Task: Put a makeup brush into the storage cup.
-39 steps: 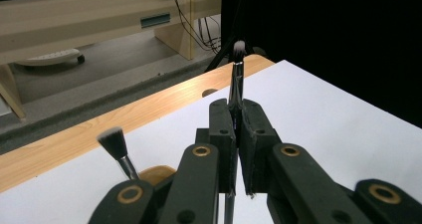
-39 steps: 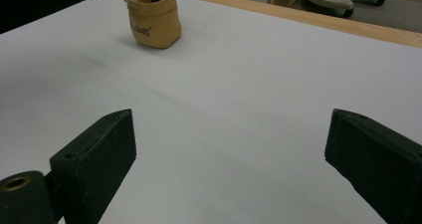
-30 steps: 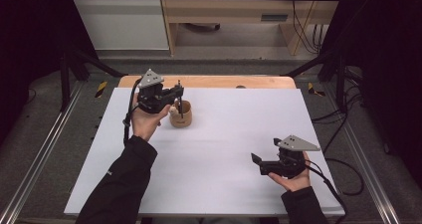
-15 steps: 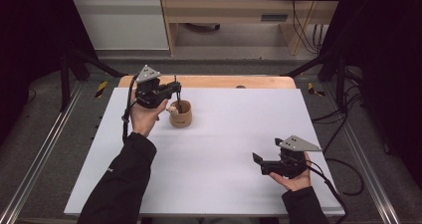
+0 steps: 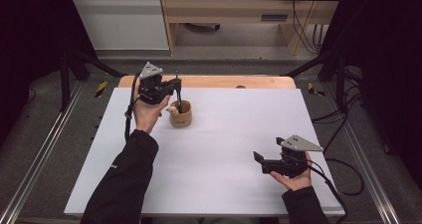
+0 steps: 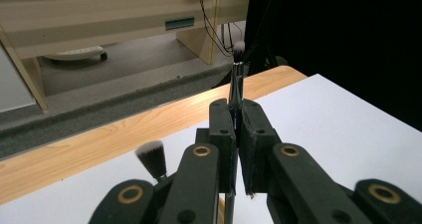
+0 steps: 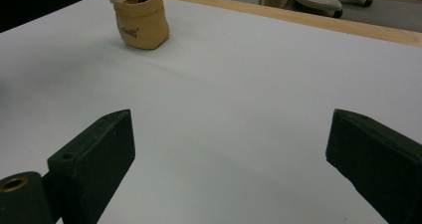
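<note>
Left fingers (image 6: 238,134) clamped on slim brush (image 6: 236,79) above tan pouch (image 5: 181,114) at table's (image 5: 224,149) eleven o'clock, seating pending; right fingers (image 7: 229,159) wide, empty, idle at four o'clock.

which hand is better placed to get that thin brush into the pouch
Left. The left gripper is shut on the thin brush and sits right beside the pouch. The right gripper is open, holds nothing and rests far across the table.

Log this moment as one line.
left claw: shut on brush, above pouch | right claw: open, nothing held, over white table
</note>
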The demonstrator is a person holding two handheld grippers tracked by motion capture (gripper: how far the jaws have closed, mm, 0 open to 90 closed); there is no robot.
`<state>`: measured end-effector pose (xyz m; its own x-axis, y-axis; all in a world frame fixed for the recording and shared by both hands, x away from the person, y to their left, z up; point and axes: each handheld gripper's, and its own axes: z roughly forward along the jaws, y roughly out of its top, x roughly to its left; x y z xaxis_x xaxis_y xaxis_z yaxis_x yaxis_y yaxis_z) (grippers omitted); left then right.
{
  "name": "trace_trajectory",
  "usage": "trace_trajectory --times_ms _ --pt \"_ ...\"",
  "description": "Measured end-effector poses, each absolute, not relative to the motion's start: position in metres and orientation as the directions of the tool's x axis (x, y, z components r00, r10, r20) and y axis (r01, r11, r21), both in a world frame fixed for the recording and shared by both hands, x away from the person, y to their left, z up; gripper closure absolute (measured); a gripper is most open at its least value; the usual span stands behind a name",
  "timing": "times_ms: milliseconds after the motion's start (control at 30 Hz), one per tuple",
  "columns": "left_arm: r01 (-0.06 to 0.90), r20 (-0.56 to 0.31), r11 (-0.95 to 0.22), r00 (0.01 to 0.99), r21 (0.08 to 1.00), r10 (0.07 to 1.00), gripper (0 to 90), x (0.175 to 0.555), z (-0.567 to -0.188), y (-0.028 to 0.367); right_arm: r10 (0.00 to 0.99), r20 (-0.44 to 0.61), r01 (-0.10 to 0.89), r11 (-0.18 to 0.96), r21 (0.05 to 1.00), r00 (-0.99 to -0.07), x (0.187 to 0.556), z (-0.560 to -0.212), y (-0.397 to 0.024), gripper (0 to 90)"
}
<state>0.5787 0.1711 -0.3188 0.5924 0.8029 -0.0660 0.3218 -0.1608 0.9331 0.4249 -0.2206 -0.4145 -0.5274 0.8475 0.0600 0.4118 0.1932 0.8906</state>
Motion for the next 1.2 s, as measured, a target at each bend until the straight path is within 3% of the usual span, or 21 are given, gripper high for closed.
trace_trajectory --times_ms 1200 --pt "0.346 -0.052 -0.181 0.569 0.921 0.821 85.1 0.6 -0.349 0.164 0.842 0.07 0.408 0.185 0.894 -0.535 0.424 -0.413 -0.22 5.6"
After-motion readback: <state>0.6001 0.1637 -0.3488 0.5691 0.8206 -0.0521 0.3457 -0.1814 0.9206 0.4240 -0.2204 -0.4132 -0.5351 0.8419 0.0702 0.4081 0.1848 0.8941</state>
